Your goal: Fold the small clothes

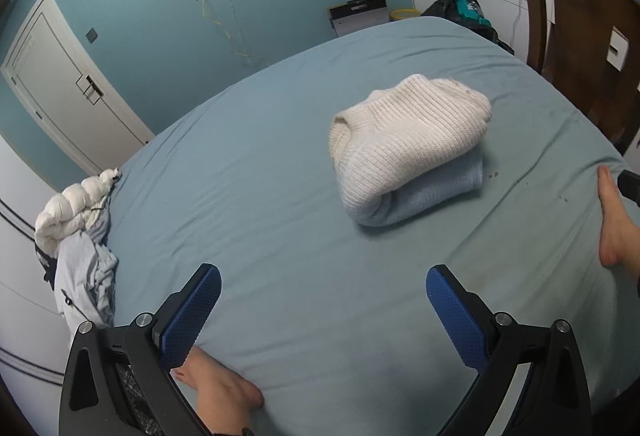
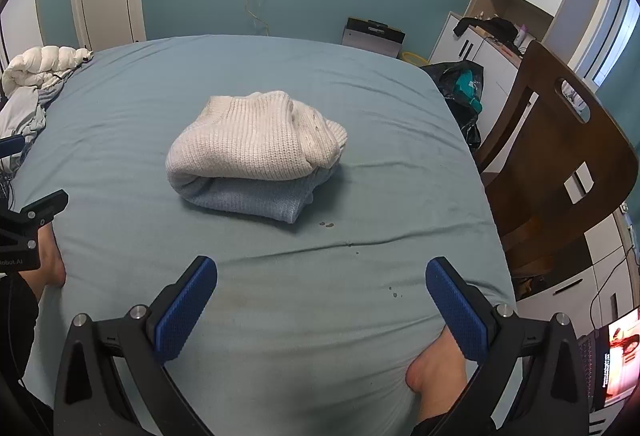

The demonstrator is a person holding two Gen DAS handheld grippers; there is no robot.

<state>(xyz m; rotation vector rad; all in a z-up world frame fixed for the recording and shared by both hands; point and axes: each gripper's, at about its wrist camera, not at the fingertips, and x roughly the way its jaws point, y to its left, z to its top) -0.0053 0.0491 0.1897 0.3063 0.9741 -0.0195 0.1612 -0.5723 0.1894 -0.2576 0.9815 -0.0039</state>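
Cream ribbed knit tops the folded sweater (image 2: 256,148), with a pale blue layer under it; the bundle lies near the middle of your bed (image 2: 280,276), on the blue-grey sheet. Your left gripper (image 1: 323,310) hovers over the bed's near edge, jaws spread wide and gripping nothing. Your right gripper (image 2: 321,302) hangs over the same edge, equally spread and empty, well apart from the sweater. A heap of unfolded clothes (image 1: 80,236) sits at the bed's far left corner. A wooden chair (image 2: 556,156) stands beside the right edge.
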